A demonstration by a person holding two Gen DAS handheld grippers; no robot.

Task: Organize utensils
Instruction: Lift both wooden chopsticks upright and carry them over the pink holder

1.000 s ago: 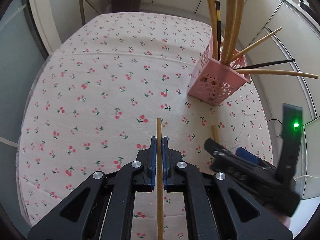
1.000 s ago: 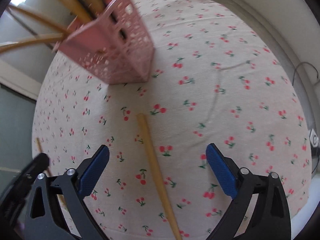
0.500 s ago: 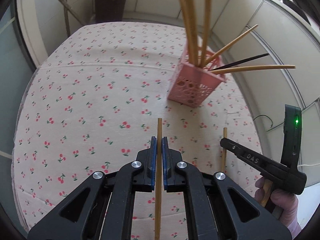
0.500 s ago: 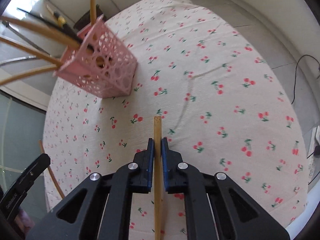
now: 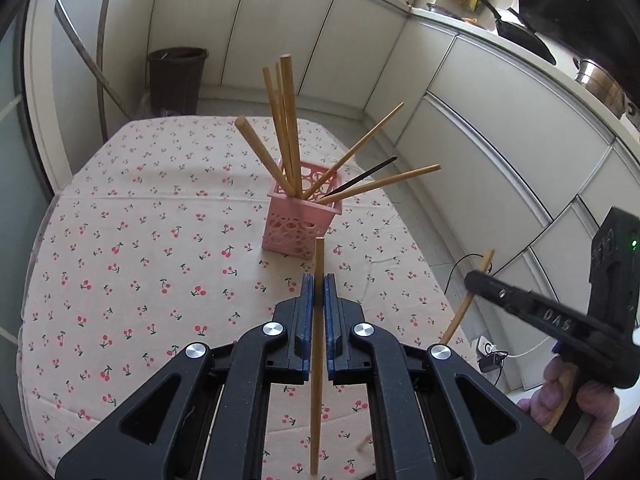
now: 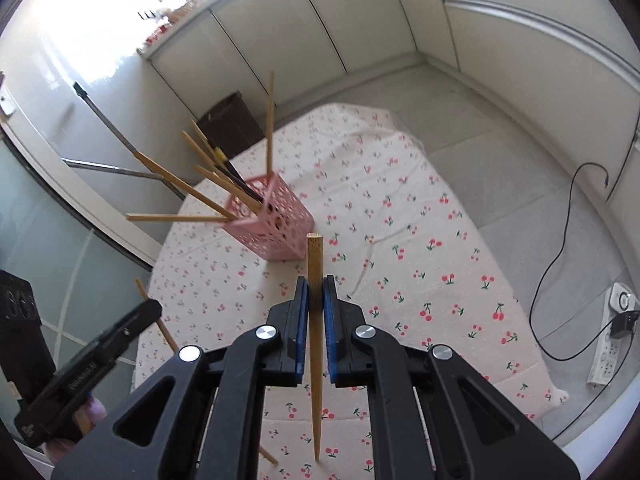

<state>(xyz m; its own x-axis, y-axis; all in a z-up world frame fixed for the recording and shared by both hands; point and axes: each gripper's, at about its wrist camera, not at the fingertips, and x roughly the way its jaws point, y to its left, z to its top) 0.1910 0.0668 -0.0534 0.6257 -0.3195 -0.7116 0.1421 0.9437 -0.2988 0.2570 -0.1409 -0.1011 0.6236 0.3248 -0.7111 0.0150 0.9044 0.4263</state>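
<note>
A pink lattice holder (image 5: pixel 301 216) stands on the cherry-print tablecloth (image 5: pixel 132 248) with several wooden chopsticks and a black one fanned out of it; it also shows in the right wrist view (image 6: pixel 272 226). My left gripper (image 5: pixel 319 280) is shut on a wooden chopstick (image 5: pixel 318 340), held above the table, short of the holder. My right gripper (image 6: pixel 316 282) is shut on another wooden chopstick (image 6: pixel 315 336), also raised. The right gripper appears at right in the left wrist view (image 5: pixel 476 280); the left one at lower left in the right wrist view (image 6: pixel 152 308).
The table's right edge drops to a grey floor with a power strip (image 6: pixel 610 336) and cable. A dark bin (image 5: pixel 176 76) stands beyond the far edge. White cabinets (image 5: pixel 480 128) run along the right and back.
My right gripper has closed on the chopstick that lay on the cloth and lifted it. Both grippers have risen and tilted up, so the holder now looks farther off.
</note>
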